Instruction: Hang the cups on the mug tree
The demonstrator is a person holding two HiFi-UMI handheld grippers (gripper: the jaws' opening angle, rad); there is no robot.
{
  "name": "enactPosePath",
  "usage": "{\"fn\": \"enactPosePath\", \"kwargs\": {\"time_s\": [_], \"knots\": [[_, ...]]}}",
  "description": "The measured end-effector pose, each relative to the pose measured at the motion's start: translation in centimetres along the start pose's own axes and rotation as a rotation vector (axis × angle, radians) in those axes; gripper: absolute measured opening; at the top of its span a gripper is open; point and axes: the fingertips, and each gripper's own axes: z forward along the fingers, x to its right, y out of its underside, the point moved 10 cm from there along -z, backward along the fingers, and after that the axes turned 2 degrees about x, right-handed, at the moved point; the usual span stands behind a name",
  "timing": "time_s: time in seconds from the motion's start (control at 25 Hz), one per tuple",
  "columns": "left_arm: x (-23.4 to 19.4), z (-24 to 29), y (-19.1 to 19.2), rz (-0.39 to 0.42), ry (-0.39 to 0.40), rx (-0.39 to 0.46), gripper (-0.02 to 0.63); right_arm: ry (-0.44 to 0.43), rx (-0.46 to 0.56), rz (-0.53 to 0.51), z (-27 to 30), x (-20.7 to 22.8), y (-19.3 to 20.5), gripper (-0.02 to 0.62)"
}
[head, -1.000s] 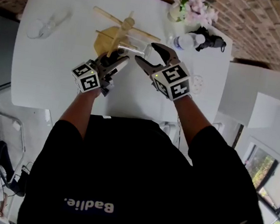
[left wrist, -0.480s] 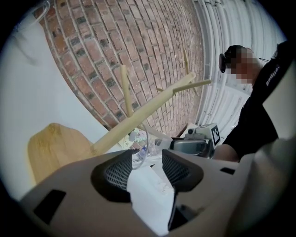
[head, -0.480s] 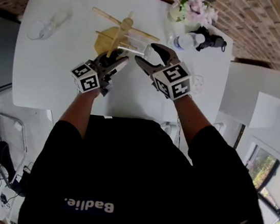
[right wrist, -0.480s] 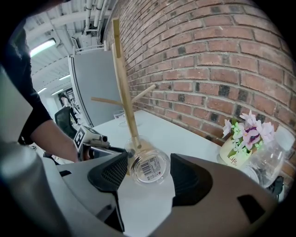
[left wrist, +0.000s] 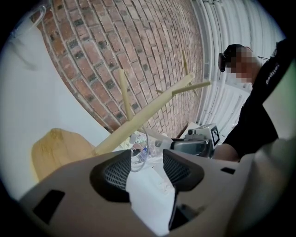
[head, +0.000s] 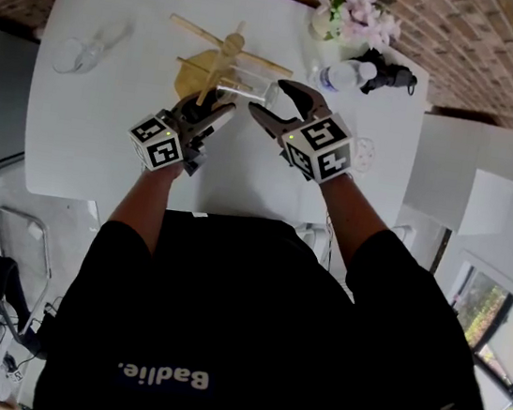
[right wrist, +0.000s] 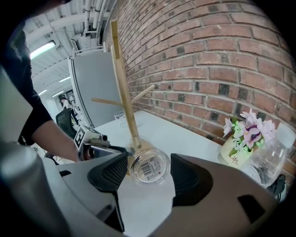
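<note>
The left gripper (left wrist: pixel 145 163) jaws have just been opened wider, clear of the cup (right wrist: pixel 150 166) rim, while the cup is gripped by its base in the right gripper (head: pixel 269 103) beside the tree (head: pixel 223 53); none is hung yet, and another cup (head: pixel 77 53) is left on the table (head: pixel 105 140).

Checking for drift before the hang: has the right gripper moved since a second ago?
No. The right gripper, closed on the glass cup, keeps its place beside the mug tree.
</note>
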Motion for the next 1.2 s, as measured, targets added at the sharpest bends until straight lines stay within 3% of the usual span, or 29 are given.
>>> {"fn": "enactPosePath", "kwargs": {"time_s": [0.52, 0.72, 1.2], "knots": [[-0.3, -0.7, -0.2, 0.03, -0.012, 0.017, 0.222, -0.007, 0.014, 0.017, -0.1, 0.4, 0.3, 0.298], [0.4, 0.0, -0.2, 0.063, 0.038, -0.018, 0.141, -0.001, 0.043, 0.025, 0.2, 0.3, 0.1, 0.293], [-0.4, -0.1, 1.1, -0.165, 0.084, 0.062, 0.141, 0.019, 0.058, 0.005, -0.5, -0.2, -0.4, 0.249]]}}
